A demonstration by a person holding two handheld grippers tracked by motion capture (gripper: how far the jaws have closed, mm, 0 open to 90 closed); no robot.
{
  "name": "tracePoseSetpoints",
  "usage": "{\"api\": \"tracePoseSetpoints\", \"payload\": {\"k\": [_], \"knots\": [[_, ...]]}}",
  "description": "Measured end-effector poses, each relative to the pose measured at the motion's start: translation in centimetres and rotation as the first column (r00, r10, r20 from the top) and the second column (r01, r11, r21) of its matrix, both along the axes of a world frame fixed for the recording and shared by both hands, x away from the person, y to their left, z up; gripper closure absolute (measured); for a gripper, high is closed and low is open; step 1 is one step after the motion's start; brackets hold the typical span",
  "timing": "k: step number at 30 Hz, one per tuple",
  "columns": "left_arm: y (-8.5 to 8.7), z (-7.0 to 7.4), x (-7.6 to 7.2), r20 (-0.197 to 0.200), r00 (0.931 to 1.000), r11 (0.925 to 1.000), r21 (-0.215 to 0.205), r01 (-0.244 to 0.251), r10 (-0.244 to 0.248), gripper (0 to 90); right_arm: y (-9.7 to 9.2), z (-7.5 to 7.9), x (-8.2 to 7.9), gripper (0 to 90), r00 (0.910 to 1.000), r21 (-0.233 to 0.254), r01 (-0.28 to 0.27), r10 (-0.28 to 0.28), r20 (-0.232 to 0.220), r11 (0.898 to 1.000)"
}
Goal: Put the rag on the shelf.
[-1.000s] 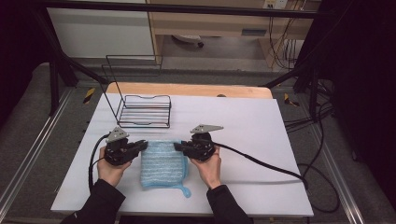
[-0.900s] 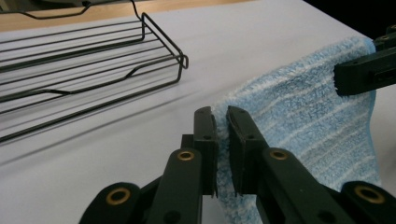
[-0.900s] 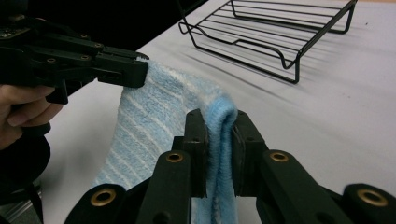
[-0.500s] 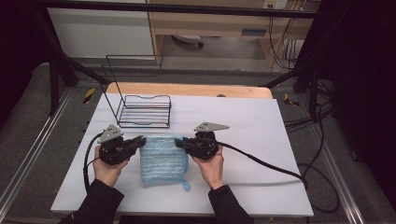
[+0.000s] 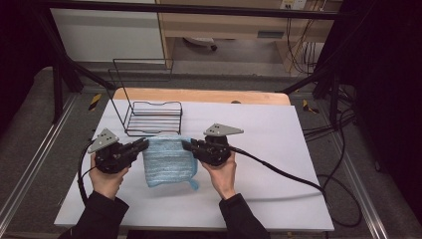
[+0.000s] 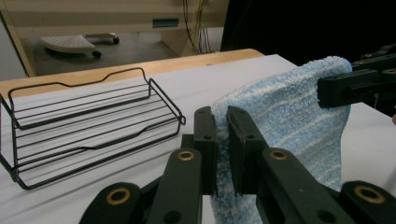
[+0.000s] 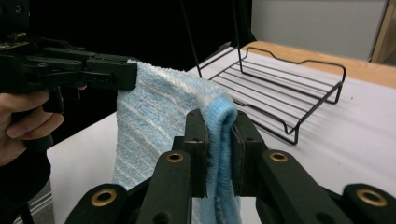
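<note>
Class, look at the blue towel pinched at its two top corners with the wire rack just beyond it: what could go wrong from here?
1. Each grip is shallow: the left gripper and right gripper pinch only the corners of the blue towel, so one could slip free.
2. The towel's hanging lower edge might drag on the table or catch on the wire rack close behind.
3. Pulling the hands apart unevenly could tug a corner out.

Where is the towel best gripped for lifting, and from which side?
By its two top corners, one from each side, as the left gripper and right gripper do now: the towel is limp, and pinched there it hangs flat between them.
</note>
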State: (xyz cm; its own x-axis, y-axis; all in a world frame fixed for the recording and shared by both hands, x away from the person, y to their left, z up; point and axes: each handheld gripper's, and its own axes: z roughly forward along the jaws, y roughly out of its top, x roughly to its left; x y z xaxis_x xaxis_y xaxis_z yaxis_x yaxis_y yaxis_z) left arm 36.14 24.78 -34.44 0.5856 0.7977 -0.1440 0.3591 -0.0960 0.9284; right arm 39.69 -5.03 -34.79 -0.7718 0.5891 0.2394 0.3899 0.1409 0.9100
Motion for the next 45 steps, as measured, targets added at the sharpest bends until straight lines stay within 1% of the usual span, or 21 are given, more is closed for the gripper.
{"api": "tracePoseSetpoints", "payload": {"k": [1,3,8,11,12,13,14,20,22,23,24,25,26,30,31,32,38,39,41,42,45], "knots": [[0.1,0.1,-0.1,0.005,1.0,1.0,-0.004,-0.003,0.003,81.9,0.0,0.0,0.0,79.6,1.0,0.0,0.0,0.0,0.0,1.0],[0.3,0.4,-0.1,0.013,0.9999,0.9999,-0.012,-0.008,0.008,82.0,0.3,0.5,0.0,79.6,0.9998,0.004,-0.003,0.002,0.019,1.0],[0.8,0.9,-0.3,0.034,0.9991,0.9993,-0.028,-0.022,0.023,82.0,0.8,1.2,0.0,79.7,0.999,-0.001,0.0,0.0,0.044,1.0],[1.2,1.4,-0.4,0.048,0.9984,0.9986,-0.045,-0.029,0.031,82.1,1.3,1.9,0.0,79.7,0.9977,0.004,-0.001,0.001,0.068,1.0],[1.3,1.6,-0.5,0.053,0.9981,0.9983,-0.05,-0.03,0.032,82.1,1.3,1.9,0.0,79.7,0.9977,0.004,-0.001,0.001,0.068,1.0],[1.5,1.7,-0.5,0.055,0.9979,0.9981,-0.054,-0.03,0.033,82.0,1.6,2.3,0.0,79.7,0.9967,0.003,-0.002,0.002,0.081,1.0],[1.7,2.0,-0.6,0.066,0.9971,0.9971,-0.068,-0.034,0.039,82.1,1.7,2.5,0.0,79.7,0.9963,0.007,-0.002,0.001,0.086,1.0],[2.0,2.7,-0.7,0.091,0.9946,0.9963,-0.074,-0.043,0.05,82.0,2.2,3.2,0.1,79.8,0.9936,0.011,-0.003,0.002,0.113,1.0],[2.2,3.1,-0.6,0.1,0.9936,0.9956,-0.082,-0.045,0.053,82.1,2.4,3.8,0.1,79.8,0.9916,0.018,-0.003,0.001,0.129,1.0],[2.2,3.4,-0.5,0.106,0.9929,0.9952,-0.086,-0.045,0.054,82.1,2.4,3.8,0.1,79.8,0.9916,0.018,-0.003,0.001,0.129,1.0],[2.3,3.8,-0.4,0.119,0.9913,0.9943,-0.096,-0.046,0.057,82.1,2.5,4.3,0.1,79.8,0.99,0.022,-0.001,-0.002,0.141,1.0],[2.3,3.8,-0.4,0.119,0.9913,0.9943,-0.096,-0.046,0.057,82.1,2.6,4.5,0.1,79.8,0.9891,0.023,0.0,-0.004,0.147,1.0],[2.4,4.1,-0.3,0.129,0.9898,0.9938,-0.1,-0.048,0.061,82.1,2.6,4.8,0.1,79.8,0.9881,0.026,0.002,-0.006,0.153,1.0],[2.6,4.6,0.0,0.139,0.988,0.9926,-0.11,-0.052,0.067,82.2,2.9,5.8,0.1,79.8,0.9833,0.037,0.008,-0.015,0.181,0.999],[2.7,4.7,0.0,0.141,0.9875,0.9922,-0.113,-0.054,0.069,82.2,2.9,5.8,0.1,79.8,0.9833,0.037,0.008,-0.015,0.181,0.999],[2.8,5.0,0.1,0.147,0.9866,0.9919,-0.115,-0.055,0.071,82.1,3.1,6.2,0.1,79.8,0.981,0.045,0.009,-0.017,0.193,0.999],[3.2,6.3,0.5,0.178,0.9801,0.9893,-0.131,-0.065,0.088,82.2,3.6,7.0,0.3,79.8,0.9767,0.055,0.013,-0.025,0.213,0.998],[3.3,6.5,0.6,0.182,0.9791,0.9886,-0.135,-0.065,0.09,82.2,3.7,7.5,0.4,79.8,0.9739,0.063,0.015,-0.029,0.225,0.998],[3.4,6.9,0.8,0.191,0.9772,0.9875,-0.144,-0.065,0.092,82.2,3.8,7.7,0.4,79.8,0.9726,0.065,0.018,-0.033,0.23,0.998],[3.5,7.2,0.9,0.195,0.9763,0.9868,-0.148,-0.065,0.094,82.2,4.0,8.3,0.5,79.8,0.9695,0.067,0.023,-0.038,0.242,0.998],[3.6,7.7,1.1,0.205,0.9738,0.9849,-0.16,-0.067,0.099,82.1,4.1,8.7,0.6,79.8,0.9673,0.071,0.025,-0.042,0.25,0.997]]}}
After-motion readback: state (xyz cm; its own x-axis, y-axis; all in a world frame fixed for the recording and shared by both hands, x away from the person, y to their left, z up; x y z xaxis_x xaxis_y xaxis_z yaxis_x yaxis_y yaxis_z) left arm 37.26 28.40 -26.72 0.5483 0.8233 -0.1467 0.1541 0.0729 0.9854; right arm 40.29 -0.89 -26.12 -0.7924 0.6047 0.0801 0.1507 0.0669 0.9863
